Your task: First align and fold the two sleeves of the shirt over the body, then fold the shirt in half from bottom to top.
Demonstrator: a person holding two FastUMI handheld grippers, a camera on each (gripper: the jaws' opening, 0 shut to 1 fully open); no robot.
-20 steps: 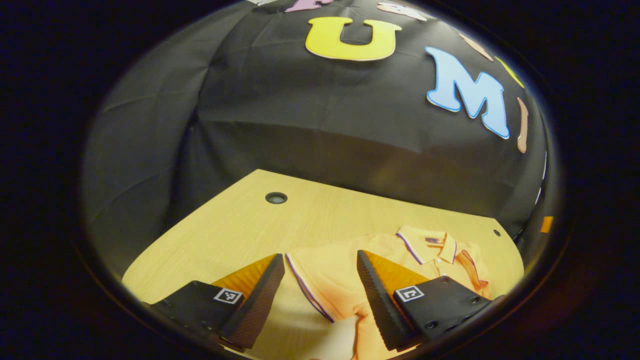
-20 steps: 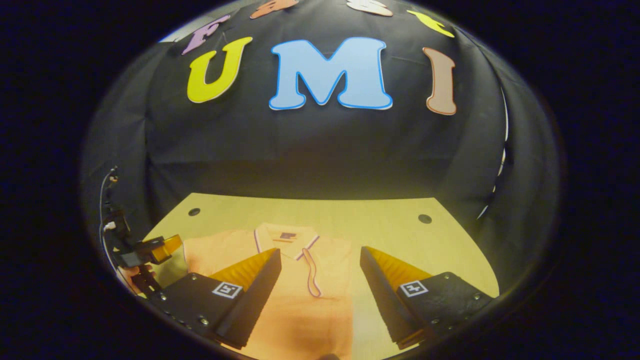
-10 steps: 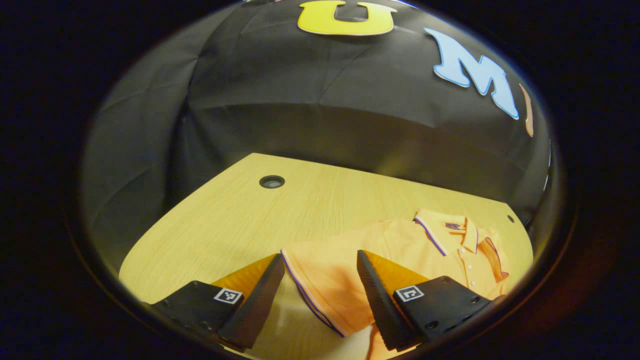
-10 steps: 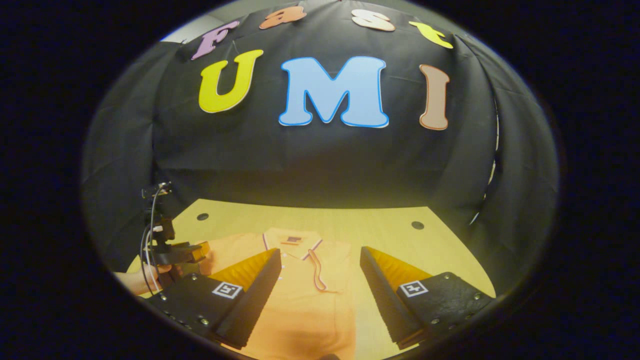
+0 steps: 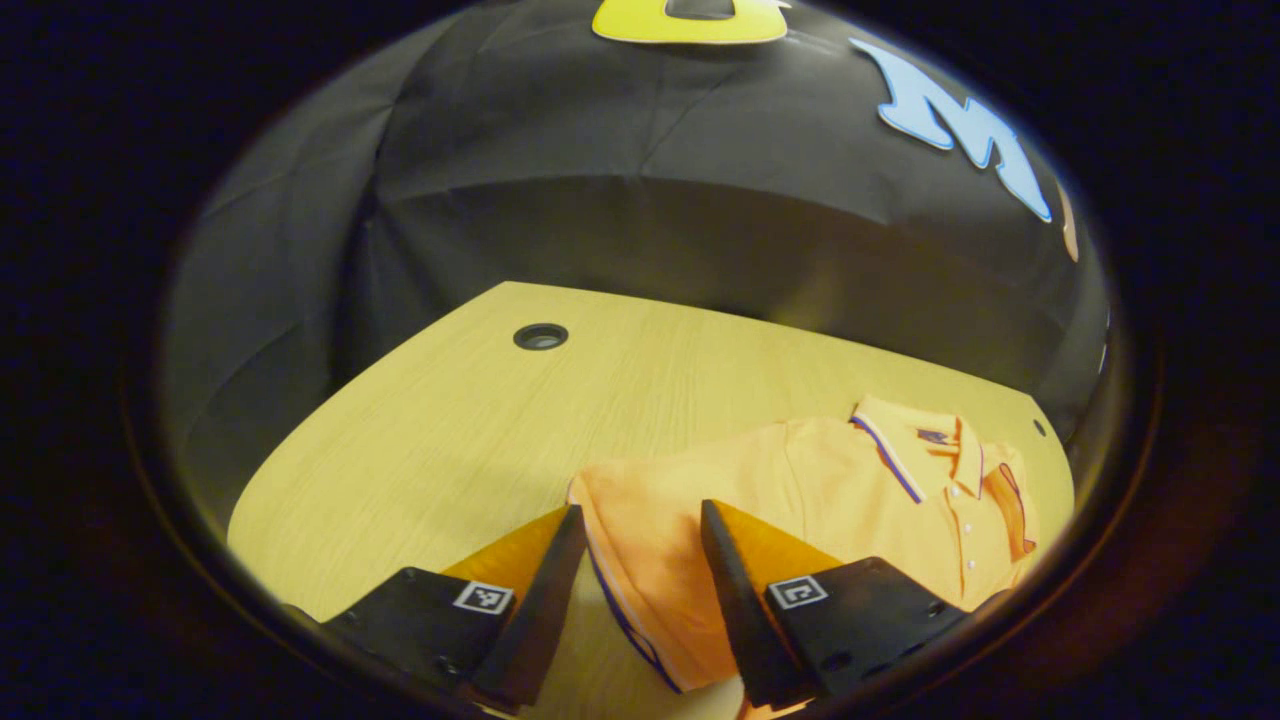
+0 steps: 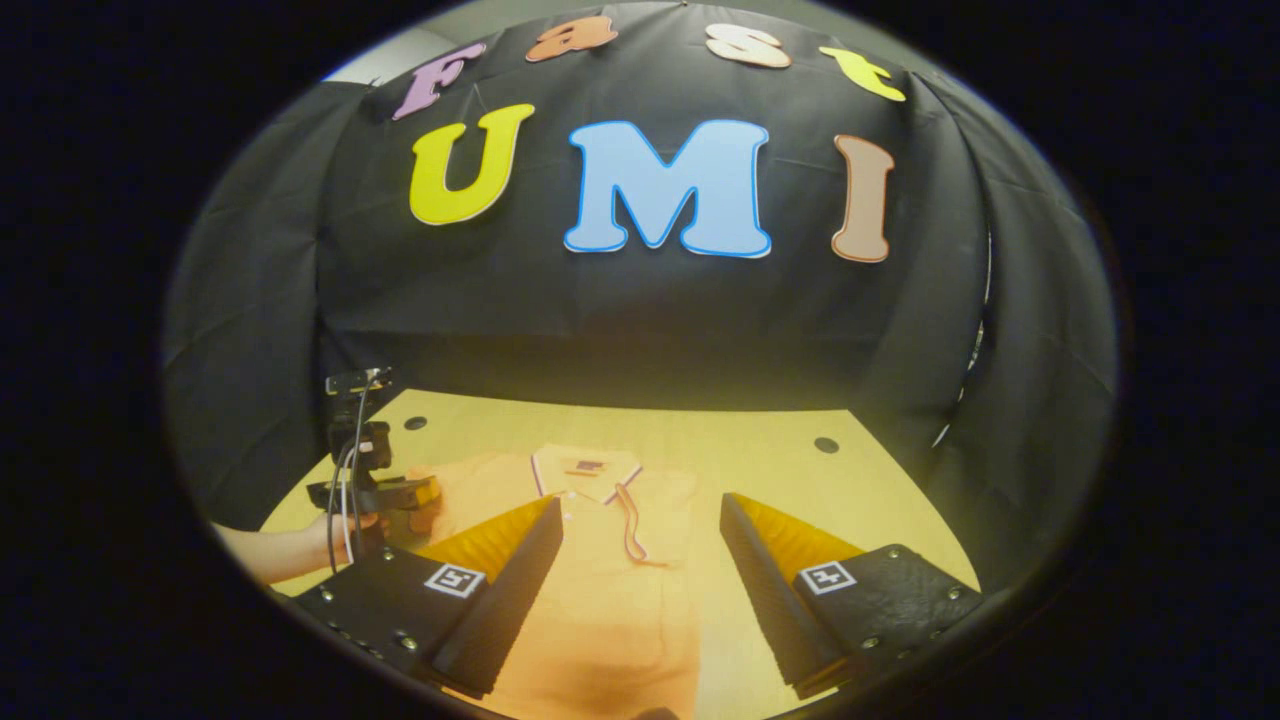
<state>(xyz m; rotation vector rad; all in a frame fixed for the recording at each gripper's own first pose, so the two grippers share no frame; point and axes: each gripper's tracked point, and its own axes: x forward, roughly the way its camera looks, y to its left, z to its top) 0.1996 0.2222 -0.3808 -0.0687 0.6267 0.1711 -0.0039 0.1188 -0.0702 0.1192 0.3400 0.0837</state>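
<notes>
Left gripper (image 5: 632, 575) jaws are held apart, straddling the left sleeve (image 5: 640, 530) cuff of the orange shirt (image 5: 800, 490) at lower centre of the left gripper view; whether the cloth is pinched or merely sits between them cannot be told. Right gripper (image 6: 640, 575) jaws are spread wide, nothing between them, hovering over the shirt body at the bottom of the right gripper view.

The shirt is laid flat on the tabletop (image 5: 450, 430), collar (image 6: 585, 470) toward the back wall. It is judged light, soft and floppy, likely to sag and wrinkle when lifted; the piped cuff edge is judged the best hold, being a doubled hem.

The left gripper is also seen at left of the right gripper view, held by a hand (image 6: 345, 525), touching or just over the sleeve. The hem is cut off at the frame bottom. The right sleeve appears already folded in, but this is hard to make out.
</notes>
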